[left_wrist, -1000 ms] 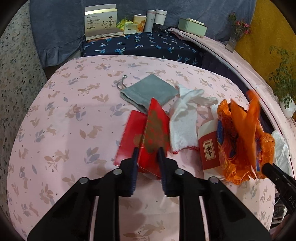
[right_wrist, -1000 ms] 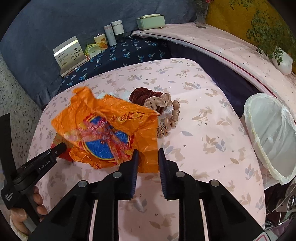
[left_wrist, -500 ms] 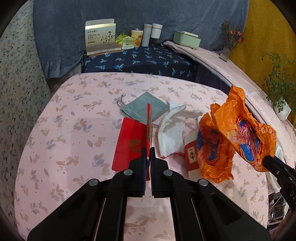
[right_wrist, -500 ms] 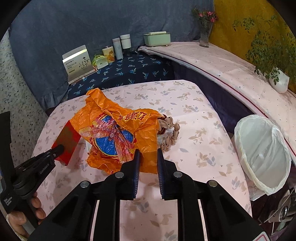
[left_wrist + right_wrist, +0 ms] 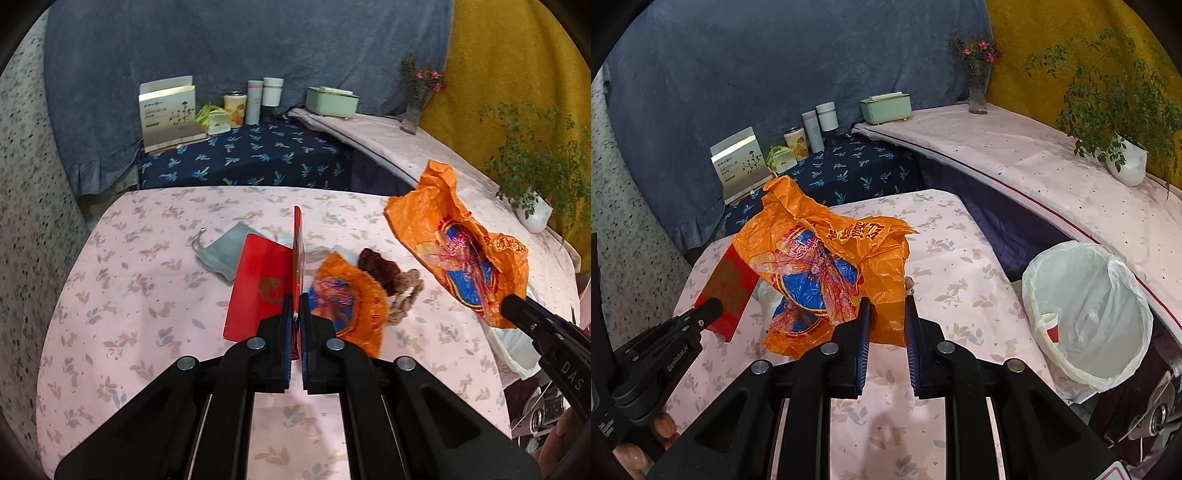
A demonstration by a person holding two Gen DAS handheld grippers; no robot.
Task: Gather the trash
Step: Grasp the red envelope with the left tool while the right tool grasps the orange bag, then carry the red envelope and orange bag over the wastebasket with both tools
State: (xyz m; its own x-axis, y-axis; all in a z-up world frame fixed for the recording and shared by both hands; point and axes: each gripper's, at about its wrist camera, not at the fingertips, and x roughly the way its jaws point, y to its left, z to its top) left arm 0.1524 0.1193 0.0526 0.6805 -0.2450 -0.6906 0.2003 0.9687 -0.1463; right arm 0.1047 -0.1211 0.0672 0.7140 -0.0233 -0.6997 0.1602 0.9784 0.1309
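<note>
In the left wrist view, the left gripper [image 5: 294, 317] has its jaws squeezed shut on the edge of a red envelope [image 5: 297, 254], which stands up thin and straight between them. A second red envelope [image 5: 258, 288] with a gold mark shows just to its left, over the pink bench [image 5: 129, 295]. An orange wrapper [image 5: 351, 299] lies on the bench just right of the jaws, with a dark red scrunchie [image 5: 378, 264] and a tan scrunchie [image 5: 406, 295] beside it. A grey pouch [image 5: 225, 251] lies farther back on the left. At the right edge, the right gripper [image 5: 511, 304] holds an orange plastic bag [image 5: 461, 254] up in the air. In the right wrist view, the jaws of the right gripper [image 5: 885, 310] are nearly closed and pinch the bottom edge of the orange plastic bag [image 5: 827, 266], which hangs crumpled above the bench [image 5: 960, 280]. The left gripper [image 5: 709, 308] comes in from the left, holding the red envelope [image 5: 729, 284]. A white trash bag [image 5: 1086, 314] stands open to the right of the bench, with a small red and white thing inside.
</note>
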